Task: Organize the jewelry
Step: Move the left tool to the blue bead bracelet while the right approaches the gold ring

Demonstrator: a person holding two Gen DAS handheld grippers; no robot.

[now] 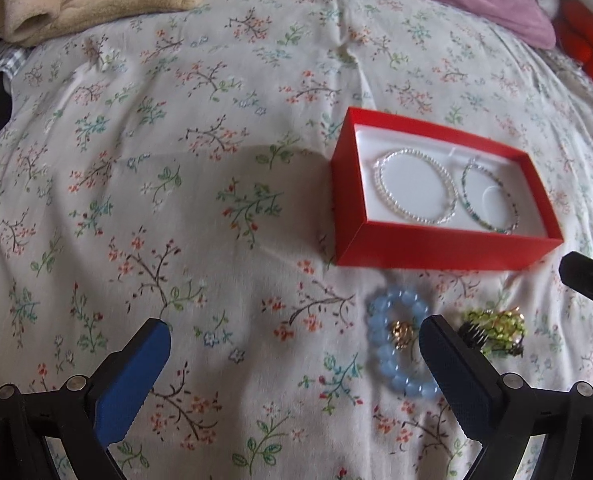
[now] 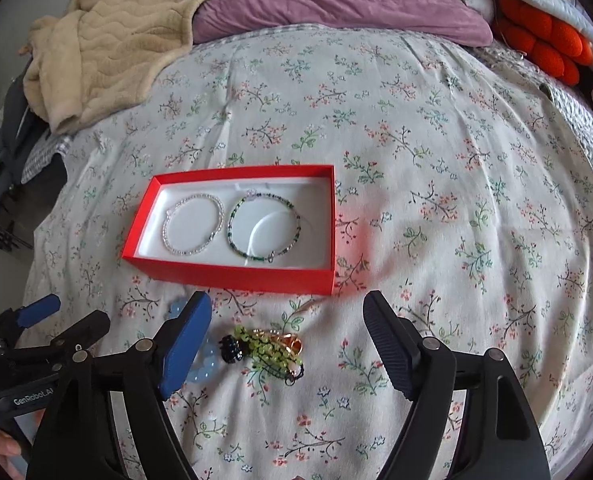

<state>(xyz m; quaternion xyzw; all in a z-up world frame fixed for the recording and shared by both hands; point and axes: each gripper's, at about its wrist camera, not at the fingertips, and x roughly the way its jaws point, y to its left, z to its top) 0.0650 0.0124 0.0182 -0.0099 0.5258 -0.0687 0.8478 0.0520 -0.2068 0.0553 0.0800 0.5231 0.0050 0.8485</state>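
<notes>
Both the left gripper [image 1: 296,344] and the right gripper [image 2: 286,320] hold their jaws spread, with nothing between them. Two bracelets already lie in the red box [image 2: 232,272] on the bed; the green bead cluster [image 2: 268,350] sits loose just before it — I would close on its middle, not on a dangling end.

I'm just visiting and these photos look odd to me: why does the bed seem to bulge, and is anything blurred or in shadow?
Both wrist views are fisheye, so the floral bedspread bulges and corners darken; left wrist view: soft blur on the blue bead bracelet, with a broad shadow left of the red box; right wrist view: sharper, a reddish glow right of the box.
</notes>
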